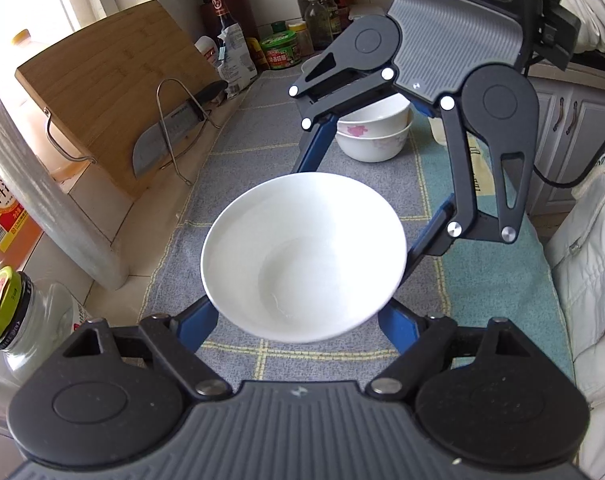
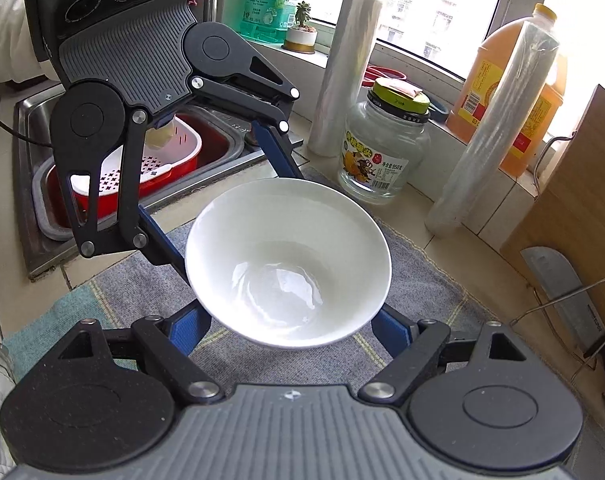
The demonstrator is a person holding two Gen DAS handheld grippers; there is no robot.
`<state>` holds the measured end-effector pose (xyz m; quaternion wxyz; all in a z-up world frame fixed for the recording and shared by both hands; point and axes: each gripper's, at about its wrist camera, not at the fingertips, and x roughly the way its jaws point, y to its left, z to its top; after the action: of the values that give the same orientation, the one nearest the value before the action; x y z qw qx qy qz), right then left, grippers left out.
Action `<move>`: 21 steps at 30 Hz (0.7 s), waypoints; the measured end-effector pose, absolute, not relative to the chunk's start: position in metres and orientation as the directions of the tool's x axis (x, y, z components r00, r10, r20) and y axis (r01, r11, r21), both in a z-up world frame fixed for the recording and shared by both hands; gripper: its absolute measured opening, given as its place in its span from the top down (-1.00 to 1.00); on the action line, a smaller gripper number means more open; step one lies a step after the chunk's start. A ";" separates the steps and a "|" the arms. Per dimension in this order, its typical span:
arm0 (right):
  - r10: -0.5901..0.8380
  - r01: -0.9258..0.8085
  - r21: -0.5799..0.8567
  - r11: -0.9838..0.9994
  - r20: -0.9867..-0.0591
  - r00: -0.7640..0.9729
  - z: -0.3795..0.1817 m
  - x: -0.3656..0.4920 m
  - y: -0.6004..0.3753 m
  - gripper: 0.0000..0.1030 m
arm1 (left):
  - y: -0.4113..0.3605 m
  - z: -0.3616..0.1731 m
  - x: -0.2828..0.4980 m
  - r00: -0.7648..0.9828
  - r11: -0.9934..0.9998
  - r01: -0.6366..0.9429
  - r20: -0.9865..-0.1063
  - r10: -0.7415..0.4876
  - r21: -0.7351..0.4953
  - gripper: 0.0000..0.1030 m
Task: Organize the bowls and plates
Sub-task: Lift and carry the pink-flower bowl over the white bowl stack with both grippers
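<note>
Gripped white bowl [image 1: 302, 256] between both hand-held grippers, left [image 1: 302, 320] and right [image 2: 290, 328]; best kept level, lowered squarely onto stacked bowls [image 1: 374, 128] on bench [image 1: 242, 128].

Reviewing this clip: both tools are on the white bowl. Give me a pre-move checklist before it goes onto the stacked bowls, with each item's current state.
1. Left tool clamps white bowl on both sides: ok.
2. Right tool clamps the same bowl from the opposite side: ok.
3. Bowl clear of the cloth mat: ok, held above it.
4. Bowl empty: ok, only a wet sheen inside.
5. Stacked bowls free to receive it: cannot tell, the right tool's linkage partly hides them.
6. Bowl level: not ok, slightly tilted.
</note>
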<state>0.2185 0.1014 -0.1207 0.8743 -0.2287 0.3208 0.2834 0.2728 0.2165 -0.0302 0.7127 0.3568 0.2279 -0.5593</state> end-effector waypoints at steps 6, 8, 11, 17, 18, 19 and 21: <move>0.370 -0.658 -0.209 0.724 -0.687 0.626 -0.119 0.198 0.067 -0.75 | 0.182 -0.024 0.251 0.276 0.132 0.960 -0.737 -0.617 0.248 -0.68; 0.370 -0.658 -0.211 0.723 -0.686 0.626 -0.117 0.191 0.053 -0.75 | 0.168 -0.023 0.245 0.279 0.131 0.959 -0.737 -0.615 0.253 -0.68; 0.361 -0.650 -0.218 0.728 -0.685 0.633 -0.115 0.185 0.033 -0.75 | 0.147 -0.019 0.239 0.278 0.125 0.958 -0.734 -0.620 0.257 -0.68; 0.312 -0.604 -0.252 0.756 -0.673 0.671 -0.106 0.168 -0.010 -0.75 | 0.102 -0.013 0.234 0.263 0.084 0.958 -0.715 -0.647 0.276 -0.68; 0.303 -0.595 -0.256 0.762 -0.672 0.676 -0.105 0.166 -0.018 -0.75 | 0.095 -0.013 0.234 0.259 0.076 0.957 -0.712 -0.653 0.279 -0.68; 0.294 -0.586 -0.258 0.768 -0.671 0.681 -0.105 0.164 -0.027 -0.75 | 0.087 -0.014 0.234 0.253 0.066 0.957 -0.709 -0.659 0.281 -0.68; 0.275 -0.568 -0.263 0.780 -0.670 0.689 -0.104 0.160 -0.041 -0.75 | 0.073 -0.015 0.234 0.242 0.046 0.957 -0.703 -0.669 0.285 -0.68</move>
<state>0.1602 -0.0406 -0.1035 0.8893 -0.2317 0.3152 0.2370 0.2336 0.0728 -0.0148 0.6961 0.3690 0.1957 -0.5839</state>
